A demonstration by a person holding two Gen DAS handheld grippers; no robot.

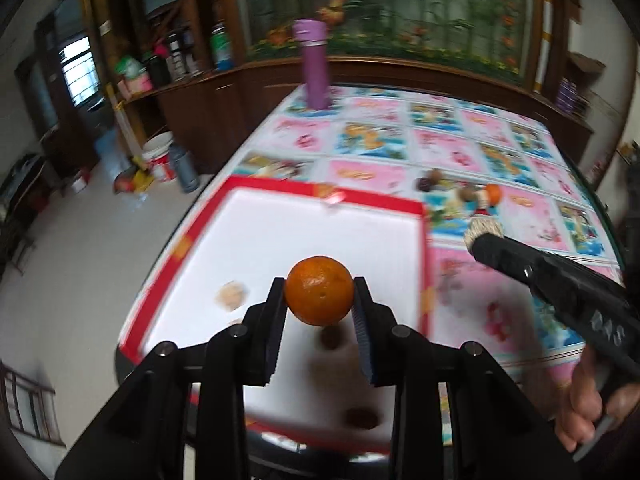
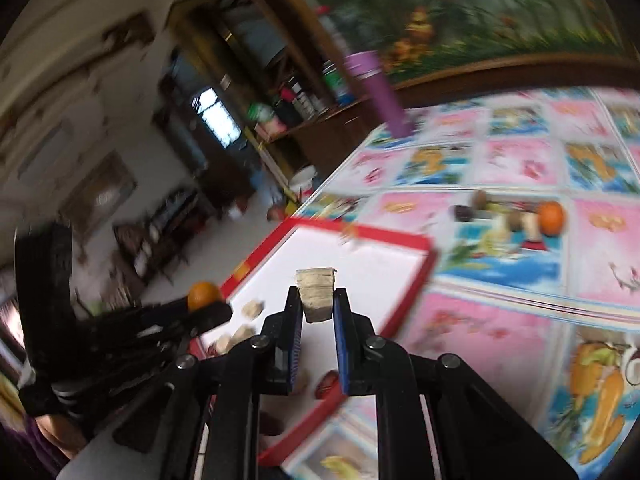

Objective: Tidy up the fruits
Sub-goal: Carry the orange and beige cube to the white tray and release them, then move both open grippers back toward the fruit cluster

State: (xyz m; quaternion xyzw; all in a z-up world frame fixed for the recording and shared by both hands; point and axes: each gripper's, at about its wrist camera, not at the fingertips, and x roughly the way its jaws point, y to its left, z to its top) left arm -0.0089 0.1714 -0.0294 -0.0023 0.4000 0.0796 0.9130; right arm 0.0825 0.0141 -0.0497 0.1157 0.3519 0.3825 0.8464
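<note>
The worktop (image 1: pixel 500 312) wears a cloth of pink and blue picture squares, and a white tray with a red rim (image 1: pixel 426 240) lies on its near left corner. At the far left corner stands a purple flask (image 1: pixel 314 66), upright.

The left tongs (image 1: pixel 319 300) hover over the tray's white floor, closed down to the width of an orange (image 1: pixel 319 296) and clamping it at their tips; the fruit is round, glossy and deep orange with a small dimple facing the camera. From the right wrist view the same orange (image 2: pixel 204 294) shows as a small bright ball above the tray's left rim.

The right tongs (image 2: pixel 318 300) are set narrow, pinching a pale beige chunk (image 2: pixel 316 294) with a flat top and tapered sides, above the tray's middle. From the left wrist view that piece (image 1: pixel 484 230) pokes out of the black tongs just beyond the tray's right rim.

A loose group of fruits (image 2: pixel 508 216) sits near the middle of the worktop, beyond the tray's far right corner: a second orange (image 2: pixel 552 218), with some dark and brownish pieces beside it, too blurred to name.

Inside the tray lie a few pale chunks (image 2: pixel 240 334) near its left rim and small dark reddish fruits (image 1: pixel 362 418) near its front edge.
</note>
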